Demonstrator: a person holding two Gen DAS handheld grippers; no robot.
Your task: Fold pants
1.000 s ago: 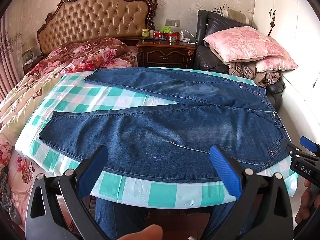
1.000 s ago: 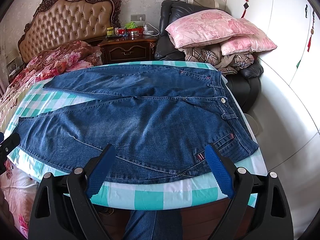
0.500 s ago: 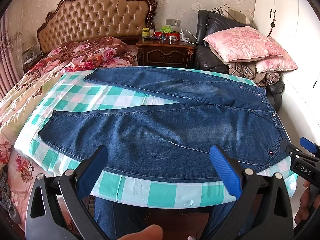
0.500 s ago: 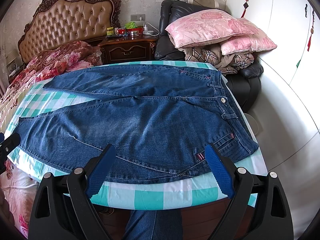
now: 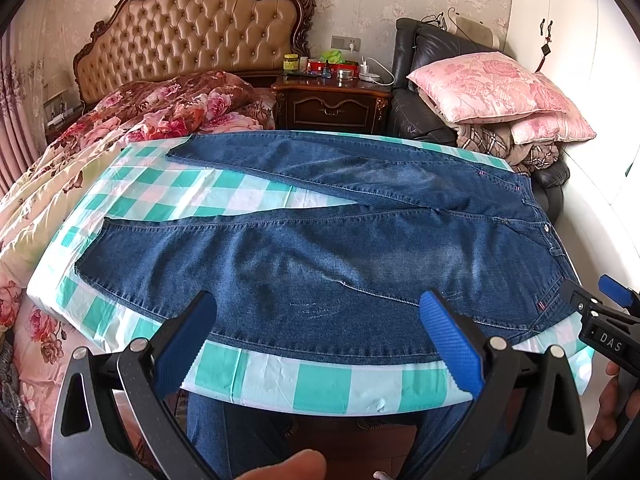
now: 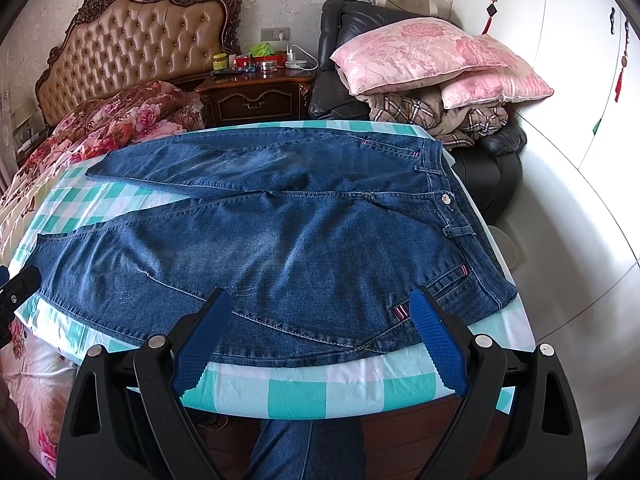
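Note:
Blue jeans (image 5: 320,256) (image 6: 280,240) lie spread flat on a table with a green-and-white checked cloth (image 5: 320,384) (image 6: 300,388), legs apart and pointing left, waistband at the right. My left gripper (image 5: 316,340) hovers open just off the near table edge, by the near leg's thigh. My right gripper (image 6: 318,340) is open too, over the near edge by the hip pocket. Neither touches the denim. The right gripper's tip (image 5: 600,312) shows at the right of the left wrist view.
A bed with a floral quilt (image 5: 120,128) borders the table's left. Behind stand a wooden nightstand (image 5: 332,100) and a black armchair piled with pink pillows (image 5: 492,88). White wardrobe doors (image 6: 560,80) fill the right. The person's legs (image 6: 304,448) are under the near edge.
The left gripper has drifted slightly left. The right gripper and the jeans have not moved.

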